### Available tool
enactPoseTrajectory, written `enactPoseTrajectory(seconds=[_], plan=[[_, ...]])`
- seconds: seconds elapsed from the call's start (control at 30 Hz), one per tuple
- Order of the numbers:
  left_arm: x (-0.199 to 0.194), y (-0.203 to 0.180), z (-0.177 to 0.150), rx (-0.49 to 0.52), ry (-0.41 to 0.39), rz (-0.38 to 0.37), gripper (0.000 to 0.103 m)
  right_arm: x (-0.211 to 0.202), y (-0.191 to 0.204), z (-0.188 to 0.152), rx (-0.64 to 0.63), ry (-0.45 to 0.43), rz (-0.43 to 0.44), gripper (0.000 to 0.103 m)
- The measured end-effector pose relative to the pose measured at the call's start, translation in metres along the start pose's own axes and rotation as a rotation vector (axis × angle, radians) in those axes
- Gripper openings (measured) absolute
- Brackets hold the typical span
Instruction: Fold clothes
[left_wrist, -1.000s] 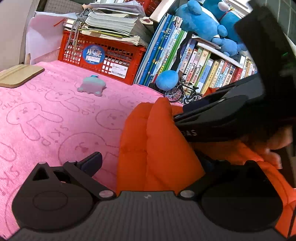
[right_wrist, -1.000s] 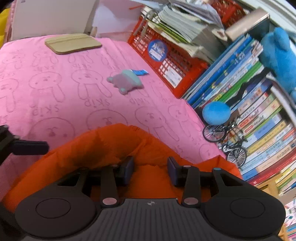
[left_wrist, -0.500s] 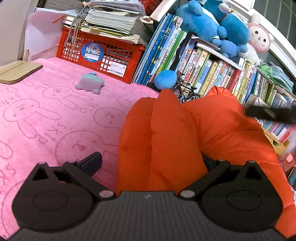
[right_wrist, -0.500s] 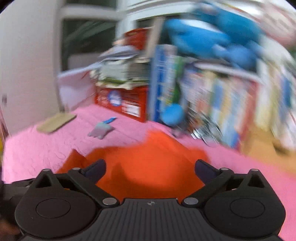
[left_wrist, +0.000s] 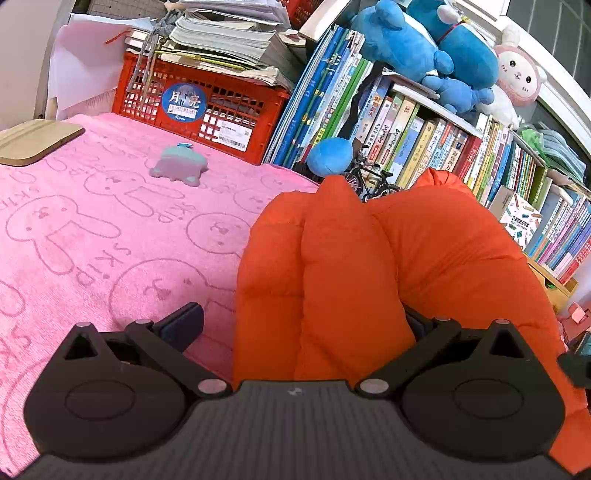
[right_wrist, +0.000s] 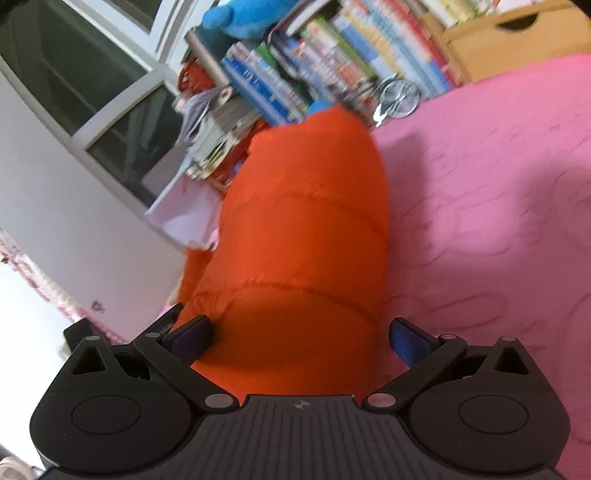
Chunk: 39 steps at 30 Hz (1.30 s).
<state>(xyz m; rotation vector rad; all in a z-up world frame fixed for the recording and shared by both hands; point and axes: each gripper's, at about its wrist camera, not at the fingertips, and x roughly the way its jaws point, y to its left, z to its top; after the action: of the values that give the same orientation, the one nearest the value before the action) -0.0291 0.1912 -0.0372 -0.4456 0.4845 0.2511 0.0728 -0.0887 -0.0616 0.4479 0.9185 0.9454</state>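
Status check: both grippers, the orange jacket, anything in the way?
Left hand-held gripper open, orange puffy jacket bunched between its fingers. Right hand-held gripper open, straddling the jacket. Jacket heaped on pink towel. Small grey toy well clear.

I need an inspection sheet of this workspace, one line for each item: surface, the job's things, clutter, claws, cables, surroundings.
Surface: pink towel with rabbit print, lying flat.
Job's things: orange padded jacket, bunched up and puffy on the towel.
Clutter: small grey toy and wooden board on the towel, both apart from the jacket.
Claws: left claw open, jacket between its fingers; right claw open, jacket between its fingers.
Cables: nothing seen.
Surroundings: red crate under stacked papers, row of books, blue ball, model bicycle, blue plush toys; the right wrist view is blurred.
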Motion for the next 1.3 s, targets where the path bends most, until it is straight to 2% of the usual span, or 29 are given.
enactPoseTrajectory(seconds=[0.07,0.13,0.27,0.3,0.4,0.5,0.6,0.73,0.87,0.93,1.03,1.17,1.23,1.3], plan=[[0.0,0.0,0.0,-0.001,0.002,-0.002,0.103,0.009,0.0,-0.004,0.022,0.041,0.039,0.103],[0.0,0.001,0.0,-0.005,0.003,-0.005,0.103,0.012,0.008,-0.012,0.003,0.044,0.042,0.103],[-0.001,-0.001,0.0,0.012,-0.001,-0.01,0.103,0.011,0.02,-0.028,0.008,0.051,0.051,0.084],[-0.002,-0.004,0.0,0.035,-0.004,-0.013,0.103,0.009,0.022,-0.032,0.022,0.054,0.055,0.077],[-0.01,-0.016,-0.001,0.16,-0.025,-0.024,0.103,-0.003,0.027,-0.049,0.047,0.066,0.075,0.068],[-0.02,-0.029,-0.001,0.283,-0.045,-0.044,0.103,-0.016,0.037,-0.074,0.037,0.095,0.093,0.065],[-0.026,-0.034,0.002,0.306,-0.059,-0.057,0.103,-0.024,0.037,-0.092,0.062,0.09,0.102,0.063],[-0.045,-0.04,0.019,0.284,-0.156,0.017,0.103,-0.027,0.036,-0.096,0.069,0.052,0.103,0.062],[-0.058,-0.067,0.036,0.39,-0.287,0.106,0.103,-0.029,0.037,-0.096,0.057,0.029,0.094,0.065],[-0.052,-0.079,0.044,0.433,-0.311,0.12,0.103,-0.031,0.037,-0.096,0.05,0.013,0.09,0.065],[-0.024,-0.089,0.049,0.467,-0.261,0.135,0.103,-0.035,0.036,-0.097,0.041,-0.013,0.084,0.065],[0.015,-0.092,0.034,0.535,-0.147,0.167,0.103,-0.041,0.036,-0.098,0.029,-0.046,0.076,0.07],[0.027,-0.084,0.03,0.498,-0.098,0.144,0.103,-0.043,0.036,-0.099,0.023,-0.063,0.072,0.079],[0.037,-0.073,0.031,0.432,-0.042,0.112,0.103,-0.053,0.04,-0.097,-0.041,-0.105,0.011,0.088]])
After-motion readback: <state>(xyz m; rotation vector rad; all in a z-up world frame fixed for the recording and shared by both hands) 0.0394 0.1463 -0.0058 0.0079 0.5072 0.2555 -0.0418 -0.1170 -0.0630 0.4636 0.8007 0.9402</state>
